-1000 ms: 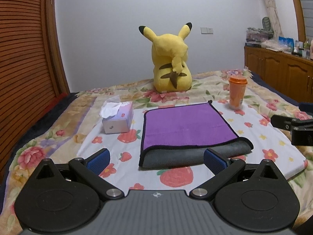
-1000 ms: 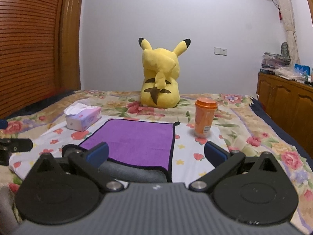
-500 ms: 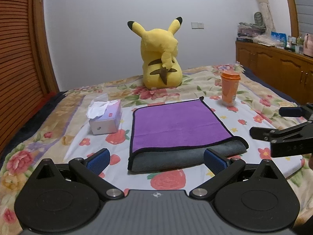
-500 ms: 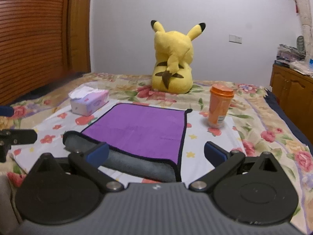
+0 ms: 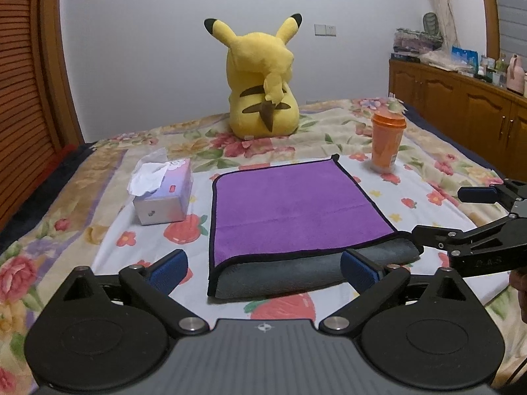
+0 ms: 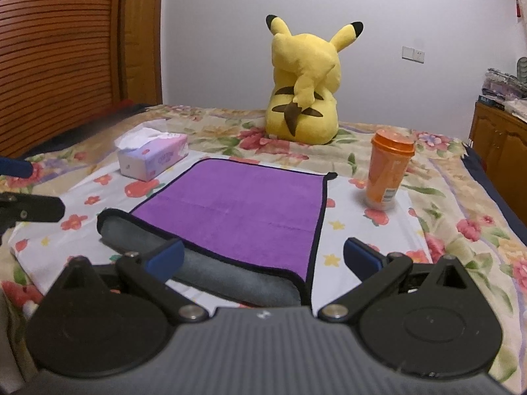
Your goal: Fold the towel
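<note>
A purple towel (image 5: 290,207) with a black hem lies on the bed, folded once, its grey underside (image 5: 280,275) showing along the near fold; it also shows in the right wrist view (image 6: 243,210). My left gripper (image 5: 263,268) is open and empty, just before the towel's near edge. My right gripper (image 6: 262,258) is open and empty above the towel's near right corner. The right gripper's fingers (image 5: 474,240) show at the right of the left wrist view, and the left gripper's fingers (image 6: 29,210) at the left of the right wrist view.
A tissue box (image 5: 164,194) sits left of the towel. An orange cup (image 5: 387,141) stands to its far right. A yellow Pikachu plush (image 5: 262,89) sits behind. A wooden cabinet (image 5: 461,98) lines the right wall, a slatted wooden panel (image 6: 59,49) the left.
Both grippers have moved closer to the towel and lower. The right gripper now reaches in beside the towel's near right corner. The towel has not moved.
</note>
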`<state>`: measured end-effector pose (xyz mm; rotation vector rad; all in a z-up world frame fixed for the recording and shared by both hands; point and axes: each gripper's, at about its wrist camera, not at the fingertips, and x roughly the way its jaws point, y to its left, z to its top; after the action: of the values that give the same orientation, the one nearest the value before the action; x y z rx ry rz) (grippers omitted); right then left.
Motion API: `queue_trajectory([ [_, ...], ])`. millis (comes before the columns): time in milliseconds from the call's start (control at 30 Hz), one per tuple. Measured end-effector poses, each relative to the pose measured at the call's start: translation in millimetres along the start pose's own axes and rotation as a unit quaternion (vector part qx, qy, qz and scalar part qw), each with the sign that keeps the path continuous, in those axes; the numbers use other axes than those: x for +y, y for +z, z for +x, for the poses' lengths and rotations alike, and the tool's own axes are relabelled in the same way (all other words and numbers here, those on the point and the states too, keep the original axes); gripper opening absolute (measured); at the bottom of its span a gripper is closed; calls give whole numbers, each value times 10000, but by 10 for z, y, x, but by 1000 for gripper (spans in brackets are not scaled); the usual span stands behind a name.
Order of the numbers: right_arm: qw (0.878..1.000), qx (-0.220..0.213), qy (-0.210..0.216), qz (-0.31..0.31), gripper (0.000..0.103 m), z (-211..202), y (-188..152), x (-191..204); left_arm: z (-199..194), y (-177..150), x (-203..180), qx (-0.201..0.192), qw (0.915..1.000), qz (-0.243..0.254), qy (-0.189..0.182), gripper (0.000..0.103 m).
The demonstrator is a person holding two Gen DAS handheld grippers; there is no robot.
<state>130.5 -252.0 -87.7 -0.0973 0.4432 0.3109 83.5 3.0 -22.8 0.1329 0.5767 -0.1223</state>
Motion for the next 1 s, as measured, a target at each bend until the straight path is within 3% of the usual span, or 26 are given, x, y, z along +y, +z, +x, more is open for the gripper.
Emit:
queue_trajectory([
  [300, 9998, 173, 128, 57, 103, 153, 38, -44, 276, 62, 154, 251, 9996, -42, -132, 88],
  [400, 9996, 215, 155, 60, 103, 209, 45, -56, 372, 73, 189, 348, 9990, -9, -289, 74],
  [533, 9994, 286, 174, 50, 99, 302, 57, -97, 500, 65, 238, 469, 9984, -15, -317, 66],
  [600, 9991, 368, 202, 63, 88, 360, 59, -122, 564, 64, 273, 534, 9981, -28, -313, 63],
  [1000, 9966, 737, 355, 31, 79, 641, 26, -180, 905, 23, 569, 838, 9957, -255, -299, 57],
])
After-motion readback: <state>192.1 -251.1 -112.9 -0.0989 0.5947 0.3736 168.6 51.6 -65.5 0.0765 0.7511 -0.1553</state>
